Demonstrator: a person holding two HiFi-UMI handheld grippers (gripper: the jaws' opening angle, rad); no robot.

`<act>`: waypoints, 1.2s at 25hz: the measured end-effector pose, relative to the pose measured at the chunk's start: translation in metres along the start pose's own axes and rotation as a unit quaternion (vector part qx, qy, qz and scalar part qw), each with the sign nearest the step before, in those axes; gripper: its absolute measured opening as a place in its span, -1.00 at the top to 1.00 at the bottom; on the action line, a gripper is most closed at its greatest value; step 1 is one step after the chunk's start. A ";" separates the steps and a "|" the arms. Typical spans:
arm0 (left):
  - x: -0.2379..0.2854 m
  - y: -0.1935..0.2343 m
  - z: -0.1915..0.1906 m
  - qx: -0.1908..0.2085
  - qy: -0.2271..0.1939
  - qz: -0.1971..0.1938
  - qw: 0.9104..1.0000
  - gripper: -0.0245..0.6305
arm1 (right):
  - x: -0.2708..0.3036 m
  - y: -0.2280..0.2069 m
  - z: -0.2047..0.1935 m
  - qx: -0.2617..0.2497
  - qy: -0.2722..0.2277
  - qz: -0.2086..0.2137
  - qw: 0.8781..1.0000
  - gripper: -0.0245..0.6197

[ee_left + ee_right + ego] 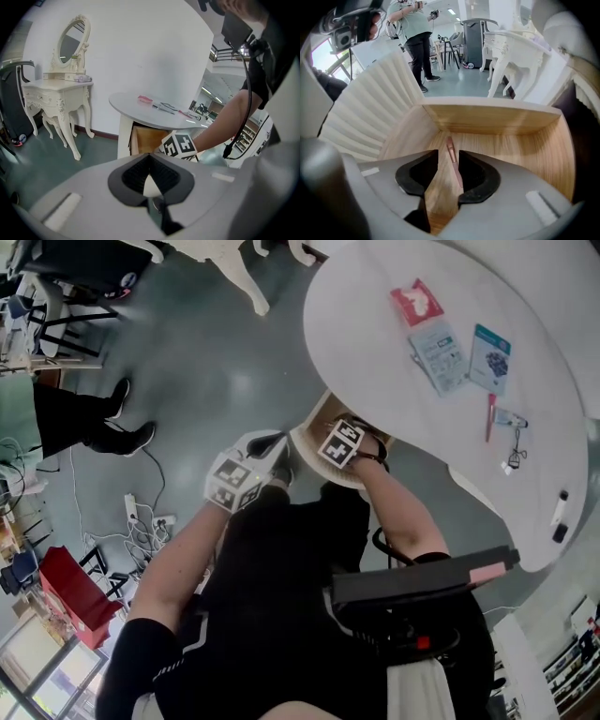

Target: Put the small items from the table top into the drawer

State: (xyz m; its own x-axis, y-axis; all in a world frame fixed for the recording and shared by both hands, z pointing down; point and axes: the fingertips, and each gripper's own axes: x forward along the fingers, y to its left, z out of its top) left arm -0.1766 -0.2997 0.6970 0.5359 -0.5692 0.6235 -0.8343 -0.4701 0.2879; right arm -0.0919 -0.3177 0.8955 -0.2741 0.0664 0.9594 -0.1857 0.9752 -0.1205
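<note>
My right gripper (448, 154) reaches into the open wooden drawer (487, 119), its jaws open. A slim pinkish-brown pen (451, 150) lies on the drawer floor between the jaws, with neither pad pressing on it. In the head view its marker cube (342, 443) sits over the drawer (305, 432) under the white table (375, 352). On the table lie a red packet (417, 304), two blue-and-white packets (438, 354), a red pen (488, 416), a key clip (513, 451) and a marker (559, 515). My left gripper (150, 157) hovers left of the drawer, shut and empty.
A person in black (84, 418) stands on the grey floor at the left. Cables and a power strip (141, 521) lie near a red bag (70, 592). A cream dressing table with an oval mirror (56, 93) stands by the wall, left of the white table (140, 107).
</note>
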 end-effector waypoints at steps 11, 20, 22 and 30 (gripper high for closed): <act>-0.015 -0.011 0.027 0.028 -0.032 -0.004 0.999 0.93 | -0.067 0.013 0.017 -0.023 -0.036 -0.036 0.998 0.65; -0.036 -0.018 0.082 0.042 -0.103 -0.015 0.994 0.93 | -0.144 0.022 0.039 -0.005 -0.101 -0.053 0.993 0.79; -0.037 -0.021 0.091 0.058 -0.110 -0.022 0.992 0.93 | -0.159 0.023 0.045 -0.001 -0.116 -0.059 0.991 0.81; -0.055 -0.034 0.118 0.078 -0.141 -0.049 0.986 0.93 | -0.222 0.025 0.070 0.035 -0.200 -0.097 0.974 0.91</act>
State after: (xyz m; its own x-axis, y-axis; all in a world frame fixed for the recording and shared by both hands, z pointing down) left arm -0.1619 -0.3321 0.5674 0.6458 -0.6710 0.3643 -0.7587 -0.6174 0.2078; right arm -0.1013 -0.3230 0.6618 -0.5707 -0.2197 0.7912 -0.3313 0.9433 0.0230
